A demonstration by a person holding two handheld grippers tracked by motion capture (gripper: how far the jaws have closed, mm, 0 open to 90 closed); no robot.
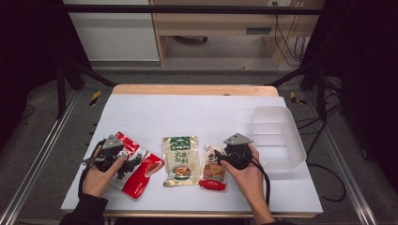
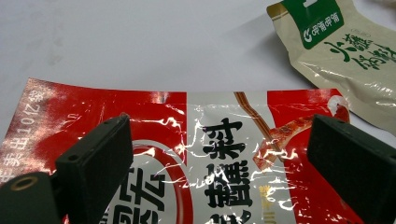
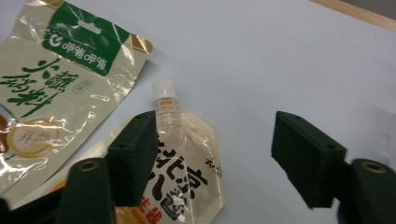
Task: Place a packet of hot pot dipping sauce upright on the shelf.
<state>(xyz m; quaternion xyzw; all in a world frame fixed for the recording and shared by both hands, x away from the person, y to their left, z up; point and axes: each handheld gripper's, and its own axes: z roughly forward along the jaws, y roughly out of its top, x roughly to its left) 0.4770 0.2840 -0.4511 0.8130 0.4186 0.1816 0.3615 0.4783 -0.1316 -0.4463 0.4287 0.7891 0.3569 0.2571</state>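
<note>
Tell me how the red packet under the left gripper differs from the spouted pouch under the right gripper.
The red packet is a flat sachet in red and white; the spouted pouch is pale, with a white screw cap at its top. In the high view the red packet looks larger than the spouted pouch and lies slanted, while the pouch lies nearly straight. Both are glossy, carry black characters and lie flat on the white table, each beneath open fingers.

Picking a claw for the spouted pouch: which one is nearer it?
Right. The right claw hangs open just over the spouted pouch; the left claw is over the red packet, past the green-labelled packet.
</note>
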